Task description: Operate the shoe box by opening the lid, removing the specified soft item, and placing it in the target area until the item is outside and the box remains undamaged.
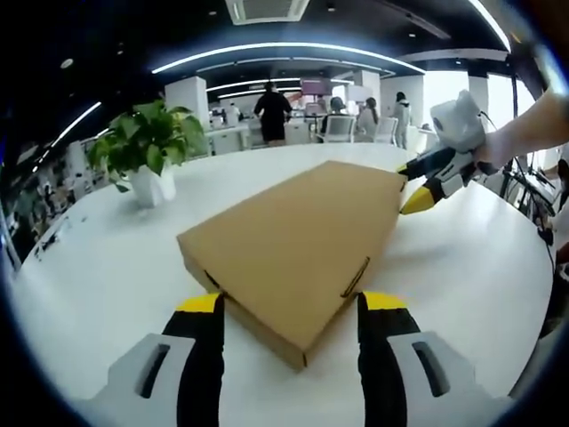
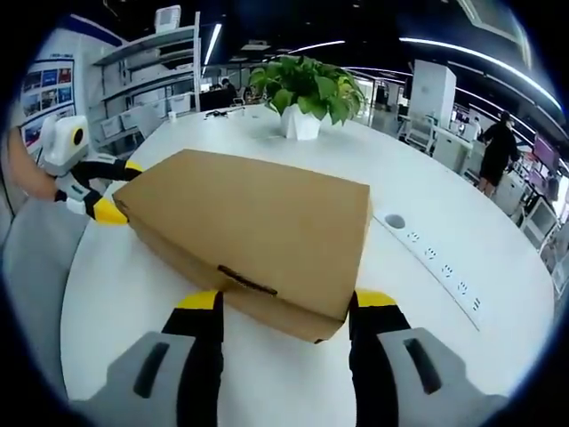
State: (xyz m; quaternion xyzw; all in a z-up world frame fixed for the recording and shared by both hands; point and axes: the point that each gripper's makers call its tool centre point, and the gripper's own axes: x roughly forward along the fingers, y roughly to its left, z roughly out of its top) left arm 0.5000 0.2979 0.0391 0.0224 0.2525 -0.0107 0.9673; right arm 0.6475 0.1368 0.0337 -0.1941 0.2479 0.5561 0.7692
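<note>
Between our left gripper [image 1: 292,307]'s yellow-tipped jaws, which stand wide apart with nothing held, we see the near corner of the shoe box [image 1: 298,236] poking toward the camera. We see the cardboard box lying flat on the white table [image 1: 107,276] with its lid shut. In the left gripper view its long axis runs away from us toward the upper right, so the box sits diagonally across the jaws' line, with a slotted tab on the side facing lower right. Our right gripper [image 1: 425,189] comes in at the far right corner of the box, its yellow tips just beside the cardboard; we cannot tell whether they touch.

From the right gripper view, our right gripper [image 2: 286,307] also has its jaws spread, and the shoe box [image 2: 253,231] lies just ahead of them, a long side with a tab slot facing us and its length running left to right. Our left gripper [image 2: 100,203] sits at the box's left corner. A potted plant [image 2: 307,98] stands behind the box, and a power strip [image 2: 433,258] is set in the table [image 2: 462,222] to the right.
</note>
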